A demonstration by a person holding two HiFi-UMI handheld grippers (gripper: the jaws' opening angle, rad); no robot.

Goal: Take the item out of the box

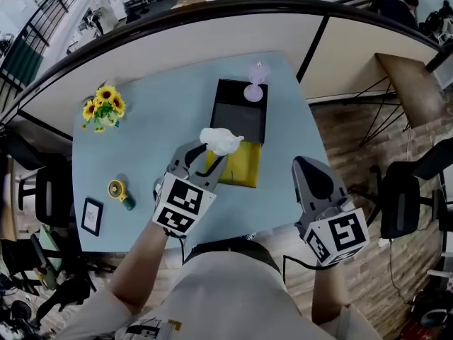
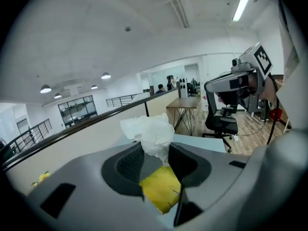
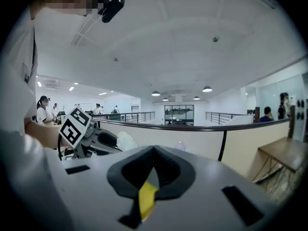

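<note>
My left gripper (image 1: 210, 151) is shut on a white crumpled item (image 1: 222, 140) and holds it above the near end of the box. In the left gripper view the white item (image 2: 150, 131) sticks up from between the pads, with the yellow part of the box (image 2: 161, 189) below them. The box has a black tray (image 1: 241, 109) and a yellow piece (image 1: 239, 164) in front of it. My right gripper (image 1: 310, 164) hovers to the right of the box, shut and holding nothing. In its own view the right gripper (image 3: 153, 165) has the jaws together.
A pale purple object (image 1: 255, 83) stands at the box's far end. Sunflowers (image 1: 104, 106), a yellow-green small tool (image 1: 119, 192) and a small framed card (image 1: 92, 216) are on the left of the blue table (image 1: 163, 112). A railing and an office chair (image 1: 400, 190) border the table.
</note>
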